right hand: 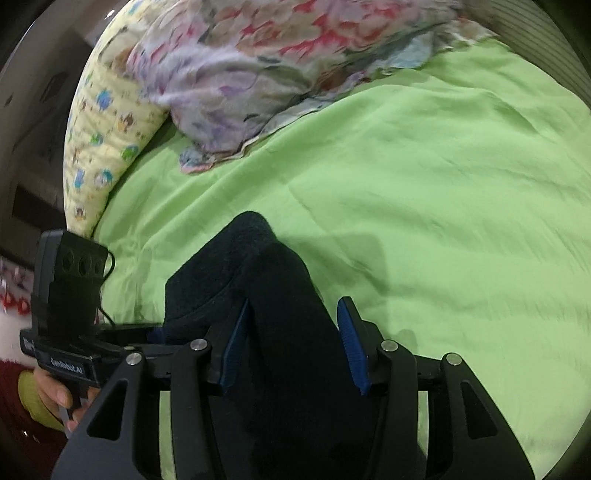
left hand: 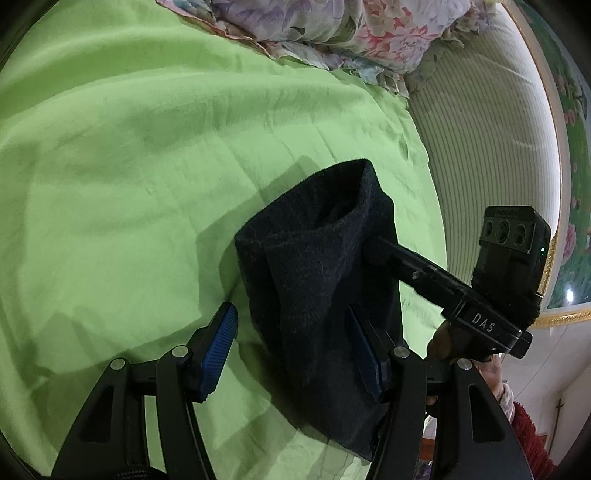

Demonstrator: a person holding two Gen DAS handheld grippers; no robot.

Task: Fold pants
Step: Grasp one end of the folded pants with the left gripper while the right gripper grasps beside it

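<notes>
White "DAS" on the right tongs point(left hand: 373, 251) body.

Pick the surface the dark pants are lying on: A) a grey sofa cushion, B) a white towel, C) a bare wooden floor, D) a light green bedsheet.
D: in both wrist views the dark pants lie bunched on a light green bedsheet, with a floral quilt heaped further back.

Sheet point(left hand: 129, 192): broad open room left of pants point(left hand: 317, 280). Obstacles: quilt point(left hand: 332, 33) far edge; pillow point(right hand: 99, 122) beside it.
</notes>
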